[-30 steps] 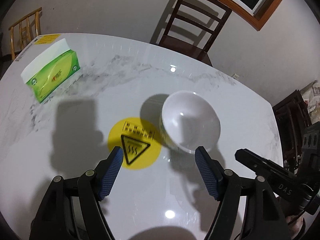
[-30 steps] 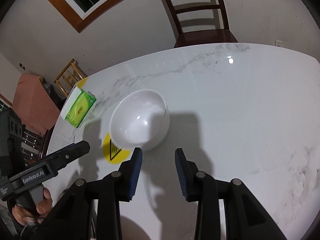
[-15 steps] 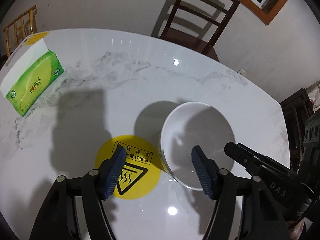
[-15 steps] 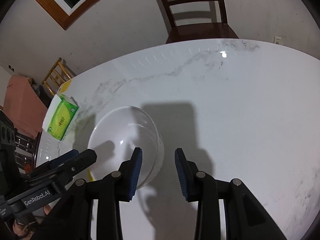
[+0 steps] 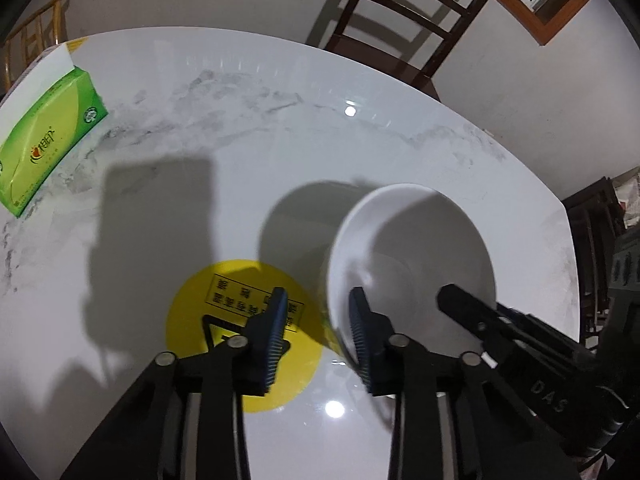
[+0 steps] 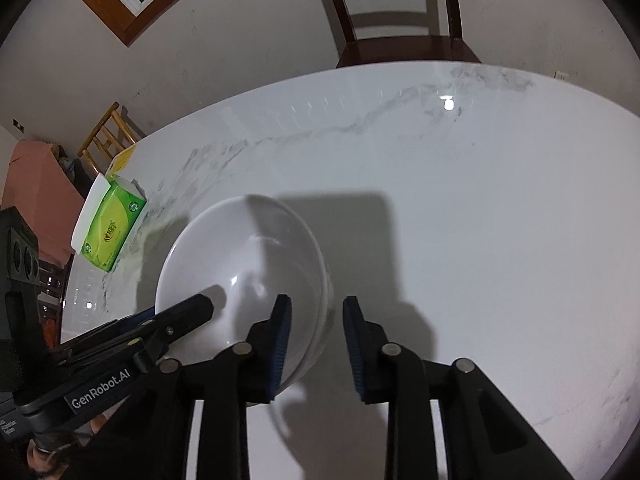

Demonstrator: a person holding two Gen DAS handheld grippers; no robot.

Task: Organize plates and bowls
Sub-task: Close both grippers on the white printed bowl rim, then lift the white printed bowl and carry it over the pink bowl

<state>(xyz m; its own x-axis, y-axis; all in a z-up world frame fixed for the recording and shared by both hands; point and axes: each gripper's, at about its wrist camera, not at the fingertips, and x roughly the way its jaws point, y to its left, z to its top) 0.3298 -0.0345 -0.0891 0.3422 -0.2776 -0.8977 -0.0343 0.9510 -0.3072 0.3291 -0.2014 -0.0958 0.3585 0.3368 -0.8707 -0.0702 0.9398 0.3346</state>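
Observation:
A white bowl (image 5: 412, 264) stands on the white marble table (image 5: 280, 140), partly over a yellow warning sticker (image 5: 240, 320). My left gripper (image 5: 318, 322) straddles the bowl's left rim, one finger outside and one inside, jaws narrowed but with a gap still showing. The bowl also shows in the right wrist view (image 6: 244, 276). My right gripper (image 6: 316, 334) straddles the bowl's right rim, left finger inside, right finger outside, jaws apart.
A green tissue box (image 5: 44, 144) lies at the table's far left, also in the right wrist view (image 6: 112, 228). A dark wooden chair (image 5: 404, 28) stands behind the table. A small wooden chair (image 6: 108, 136) stands left.
Both grippers have moved forward onto the bowl, one on each side of its rim. The left jaws have narrowed a lot. The bowl has stayed on the table.

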